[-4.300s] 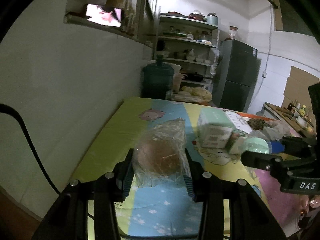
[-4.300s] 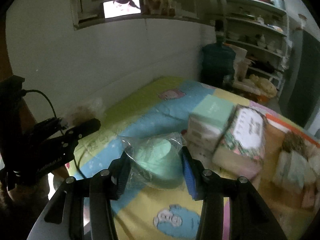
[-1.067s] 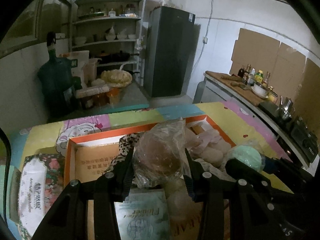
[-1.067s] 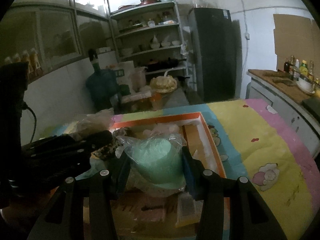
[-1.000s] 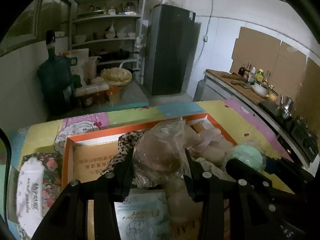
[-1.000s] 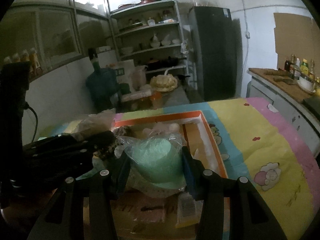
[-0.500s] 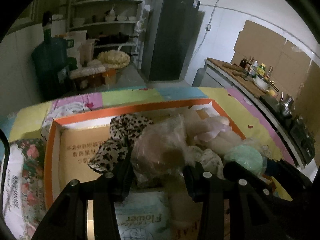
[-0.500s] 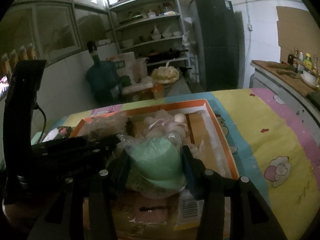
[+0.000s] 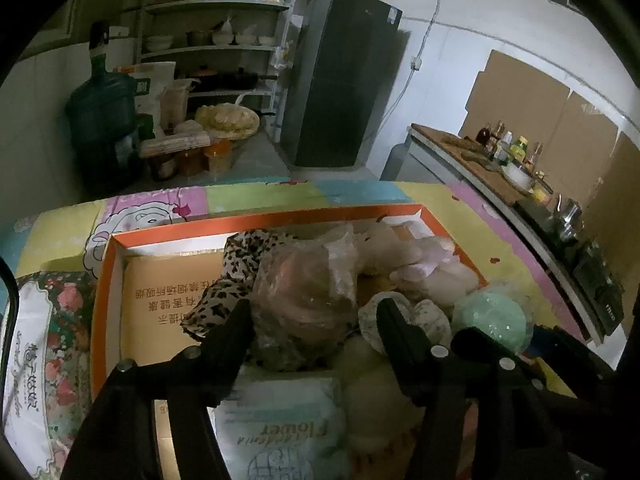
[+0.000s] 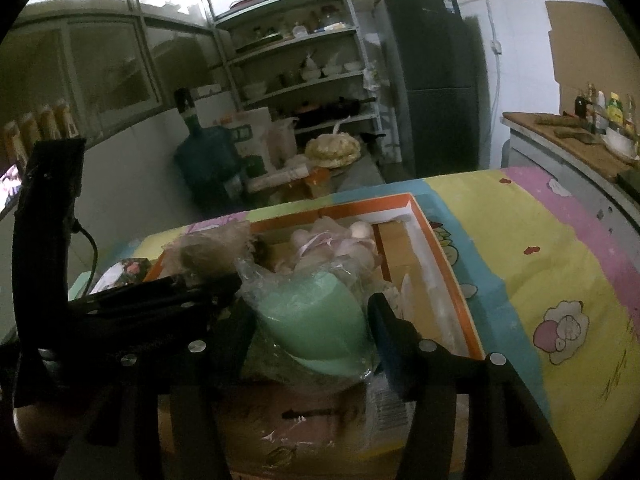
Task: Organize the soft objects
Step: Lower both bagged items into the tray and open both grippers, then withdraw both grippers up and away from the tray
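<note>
A table was covered by a bright cloth (image 10: 560, 248) with yellow, pink, blue and green patches, and cartoon sheep were printed on it. An orange-rimmed cardboard box (image 9: 105, 288) was set on the cloth, its open top turned up. It was packed with soft things. Just beside the box, on its left in the left wrist view, a flowered tissue pack (image 9: 36, 344) was laid flat on the cloth. A small red heart (image 10: 532, 249) was seen on the yellow patch, to the right of the box.
</note>
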Demonstrator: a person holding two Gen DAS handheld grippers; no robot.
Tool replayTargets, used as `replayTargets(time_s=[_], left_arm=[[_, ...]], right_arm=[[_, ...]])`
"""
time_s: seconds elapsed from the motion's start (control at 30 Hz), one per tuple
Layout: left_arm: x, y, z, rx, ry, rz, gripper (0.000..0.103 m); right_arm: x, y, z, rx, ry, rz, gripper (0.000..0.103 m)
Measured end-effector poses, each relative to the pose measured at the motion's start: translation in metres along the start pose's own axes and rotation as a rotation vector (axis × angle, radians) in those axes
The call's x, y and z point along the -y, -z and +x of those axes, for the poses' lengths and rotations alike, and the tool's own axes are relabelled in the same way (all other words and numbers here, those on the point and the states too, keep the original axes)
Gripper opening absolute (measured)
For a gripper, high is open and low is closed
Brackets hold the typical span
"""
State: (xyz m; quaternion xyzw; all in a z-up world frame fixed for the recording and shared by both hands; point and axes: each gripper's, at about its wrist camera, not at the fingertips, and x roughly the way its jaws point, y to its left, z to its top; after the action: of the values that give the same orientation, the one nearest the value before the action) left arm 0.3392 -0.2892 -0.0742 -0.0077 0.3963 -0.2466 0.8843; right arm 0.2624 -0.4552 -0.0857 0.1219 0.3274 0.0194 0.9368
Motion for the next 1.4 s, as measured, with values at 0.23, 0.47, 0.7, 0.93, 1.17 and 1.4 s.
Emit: replayTargets(time_s=[0.23, 0.47, 0.7, 0.93, 1.17, 1.4], left_arm=[[0.003, -0.001, -0.013, 0.028, 0.016, 0.005, 0.067], [0.007, -0.002, -0.024, 0.052, 0.021, 0.009, 0.067], [0.007, -0.002, -0.036, 0.077, 0.017, 0.005, 0.067], [0.005, 0.001, -0.051, 0.093, -0.005, 0.006, 0.067], [0.004, 0.004, -0.065, 0.108, -0.024, 0.01, 0.067], [0.003, 0.01, -0.084, 0.136, -0.04, 0.017, 0.067]], right_arm=[[0.0, -0.002, -0.005, 0.019, -0.005, 0.007, 0.067], [-0.001, -0.002, -0.014, 0.048, -0.008, 0.011, 0.068], [-0.003, -0.003, -0.023, 0.071, -0.004, 0.014, 0.068], [-0.008, -0.002, -0.032, 0.084, -0.005, 0.012, 0.068], [-0.018, 0.0, -0.043, 0.096, -0.004, 0.002, 0.068], [-0.03, 0.001, -0.054, 0.115, -0.003, -0.013, 0.068]])
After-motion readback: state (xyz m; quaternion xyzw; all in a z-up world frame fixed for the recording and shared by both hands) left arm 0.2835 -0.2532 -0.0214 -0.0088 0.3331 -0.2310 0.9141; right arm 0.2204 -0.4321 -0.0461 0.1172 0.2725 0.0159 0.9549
